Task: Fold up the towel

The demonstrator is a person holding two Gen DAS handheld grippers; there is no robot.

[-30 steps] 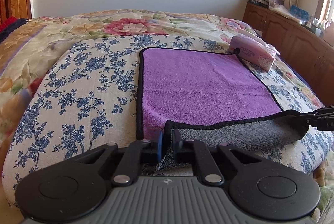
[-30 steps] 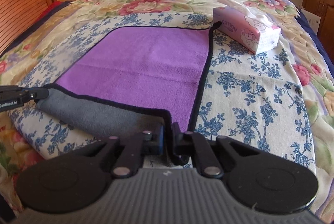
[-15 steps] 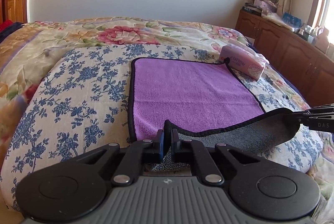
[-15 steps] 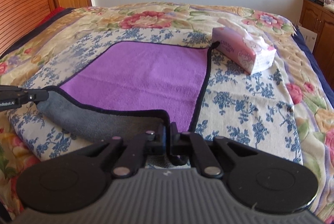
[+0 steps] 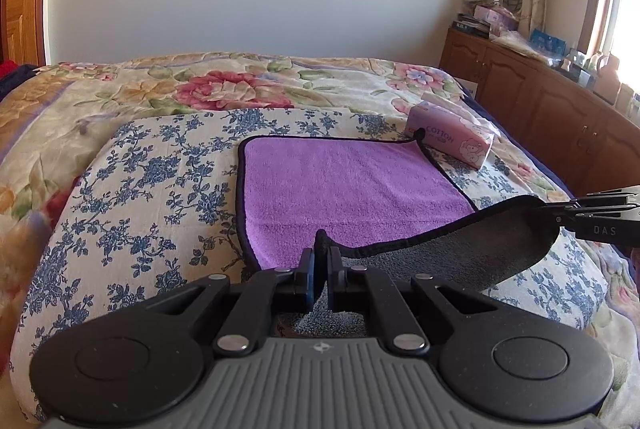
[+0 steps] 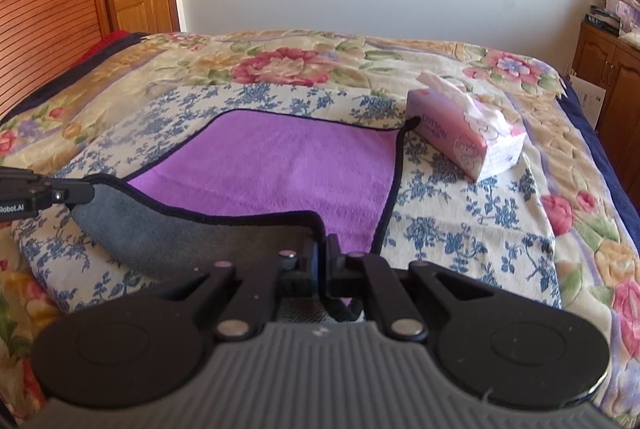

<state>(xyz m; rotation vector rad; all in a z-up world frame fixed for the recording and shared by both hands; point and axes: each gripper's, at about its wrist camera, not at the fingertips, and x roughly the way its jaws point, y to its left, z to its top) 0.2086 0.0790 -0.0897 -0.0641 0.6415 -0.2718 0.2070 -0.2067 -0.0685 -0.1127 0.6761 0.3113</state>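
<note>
Purple towel (image 5: 344, 189) spread on bed (image 5: 132, 189), near edge lifted, grey underside shown. Near corners clamped by left gripper (image 5: 321, 269) and right gripper (image 6: 322, 261); pinched corner tips hidden between fingers. Far corner partly hidden at tissue pack (image 6: 464, 133).

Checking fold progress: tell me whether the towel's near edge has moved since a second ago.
Yes. The purple towel's near edge has risen off the blue-flowered quilt.

left claw (image 5: 320, 269): black linkage arms, silver pivot screws, grey ribbed housing, blue inner pad
right claw (image 6: 322, 261): same build, white "DAS" lettering
</note>
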